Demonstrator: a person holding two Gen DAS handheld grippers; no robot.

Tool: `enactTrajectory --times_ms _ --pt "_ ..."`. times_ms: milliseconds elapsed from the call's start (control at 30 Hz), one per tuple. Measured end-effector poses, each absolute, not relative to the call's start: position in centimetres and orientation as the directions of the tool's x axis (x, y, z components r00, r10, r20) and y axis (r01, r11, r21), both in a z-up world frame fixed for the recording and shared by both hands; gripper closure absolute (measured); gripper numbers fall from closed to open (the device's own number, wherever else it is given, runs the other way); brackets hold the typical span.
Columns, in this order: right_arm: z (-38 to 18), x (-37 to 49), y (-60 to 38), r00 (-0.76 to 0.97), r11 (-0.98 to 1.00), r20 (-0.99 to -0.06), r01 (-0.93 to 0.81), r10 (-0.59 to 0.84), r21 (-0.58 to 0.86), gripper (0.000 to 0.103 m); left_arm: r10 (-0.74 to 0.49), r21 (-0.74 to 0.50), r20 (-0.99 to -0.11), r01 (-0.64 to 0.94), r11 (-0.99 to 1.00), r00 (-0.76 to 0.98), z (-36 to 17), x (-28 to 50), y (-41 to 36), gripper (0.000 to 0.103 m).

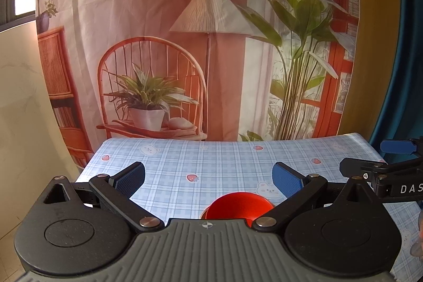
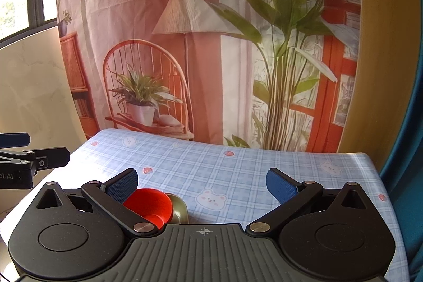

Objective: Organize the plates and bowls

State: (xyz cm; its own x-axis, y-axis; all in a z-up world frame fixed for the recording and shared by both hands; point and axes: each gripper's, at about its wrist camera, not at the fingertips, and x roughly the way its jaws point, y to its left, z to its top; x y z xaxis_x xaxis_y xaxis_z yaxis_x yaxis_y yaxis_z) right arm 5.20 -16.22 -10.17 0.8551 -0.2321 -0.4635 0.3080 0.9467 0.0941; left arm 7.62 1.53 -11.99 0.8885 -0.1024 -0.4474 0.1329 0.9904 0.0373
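Both grippers, left (image 1: 208,177) & right (image 2: 203,185), fingers wide apart (nothing held); red bowl (image 2: 150,208) beside maybe metal dish (image 2: 179,212).

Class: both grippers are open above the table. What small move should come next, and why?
Probably lower the open left gripper toward the red plastic bowl just below it. The bowl sits beside a metal dish on the checked tablecloth, and neither is held.

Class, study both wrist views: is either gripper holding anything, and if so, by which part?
Nothing is held. The left gripper and right gripper both stand open, with only tablecloth between their fingers. The red bowl sits untouched below.
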Motion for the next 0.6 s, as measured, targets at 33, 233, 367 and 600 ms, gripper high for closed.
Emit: enactTrajectory --times_ms 33,233,367,600 --pt "-9.8 4.8 -16.0 0.858 0.947 -0.457 0.308 -0.236 0.089 0.0 -0.089 0.048 -0.44 0.123 0.991 0.893 -11.7 7.2 1.4 0.0" --pt "-7.7 2.3 -15.1 0.865 0.943 -0.424 0.326 -0.269 0.068 0.0 -0.064 0.048 -0.399 0.091 0.995 0.915 -9.9 4.6 1.9 0.0" --pt "-6.9 0.7 -14.8 0.862 0.933 -0.41 0.355 -0.299 0.066 0.0 -0.043 0.057 -0.38 0.07 0.996 0.924 -9.0 3.0 2.1 0.0" --pt "-6.1 -1.3 -14.6 0.86 0.921 -0.394 0.381 -0.324 0.075 0.0 -0.023 0.035 -0.355 0.038 0.999 0.935 -8.1 0.7 2.4 0.0"
